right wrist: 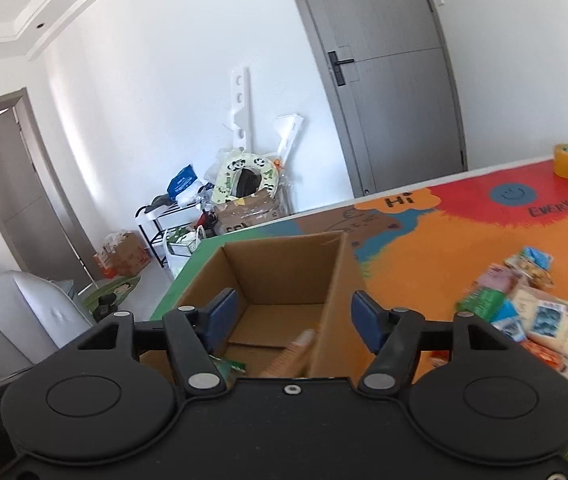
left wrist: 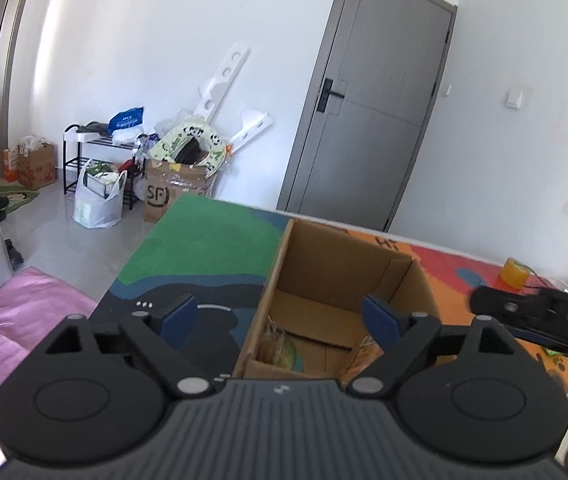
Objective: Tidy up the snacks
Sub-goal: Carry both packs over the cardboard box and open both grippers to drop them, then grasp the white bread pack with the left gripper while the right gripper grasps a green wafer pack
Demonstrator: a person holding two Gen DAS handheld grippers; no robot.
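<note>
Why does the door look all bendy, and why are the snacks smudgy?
Left wrist view: the fisheye lens curves the grey door. Right wrist view: the door bows too, and the snack packets near the edge look smeared, likely motion blur; a tan packet in the cardboard box blurs likewise.

an open brown cardboard box [right wrist: 284, 276] stands upright on the painted tabletop, flaps gone from view, its floor mostly bare. inside at the near end lie a green-printed packet [left wrist: 282, 350] and a tan, ribbed one [right wrist: 292, 354], blurred. well to the right of the box, a loose heap of snack packets [right wrist: 532, 308] lies on the orange patch, pink, green, blue and pale yellow wrappers overlapping.
</note>
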